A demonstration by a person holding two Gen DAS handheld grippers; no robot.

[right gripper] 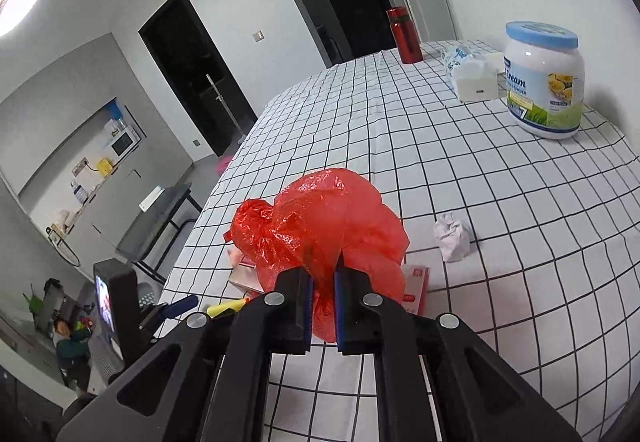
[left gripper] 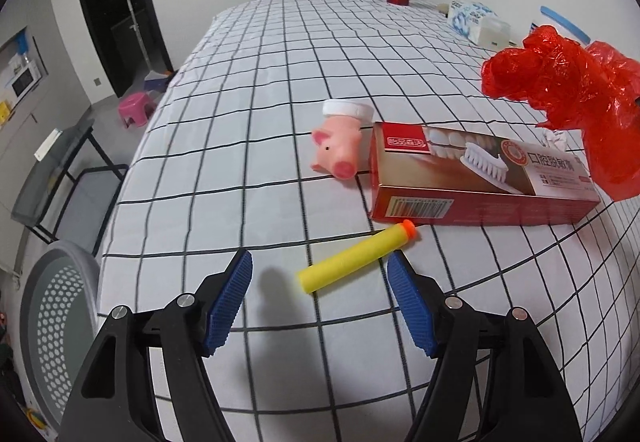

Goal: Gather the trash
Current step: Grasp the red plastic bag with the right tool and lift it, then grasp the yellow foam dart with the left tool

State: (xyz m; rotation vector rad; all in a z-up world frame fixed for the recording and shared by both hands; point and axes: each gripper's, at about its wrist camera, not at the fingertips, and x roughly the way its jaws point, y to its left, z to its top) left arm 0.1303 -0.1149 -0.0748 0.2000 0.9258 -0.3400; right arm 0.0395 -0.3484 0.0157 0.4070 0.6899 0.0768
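Observation:
My right gripper [right gripper: 322, 282] is shut on a crumpled red plastic bag [right gripper: 320, 222] and holds it above the table; the bag also shows at the right of the left wrist view [left gripper: 568, 90]. My left gripper [left gripper: 320, 266] is open, its blue pads on either side of a yellow foam dart [left gripper: 356, 256] with an orange tip that lies on the checked tablecloth [left gripper: 260, 82]. Behind the dart lie a red toothpaste box [left gripper: 480, 178] and a pink pig toy [left gripper: 338, 144]. A crumpled white paper ball [right gripper: 452, 236] lies to the right of the bag.
A grey perforated bin [left gripper: 56, 314] stands on the floor below the table's left edge. At the far end of the table stand a red flask [right gripper: 404, 36], a tissue pack [right gripper: 472, 76] and a large white jar with a blue lid [right gripper: 544, 80].

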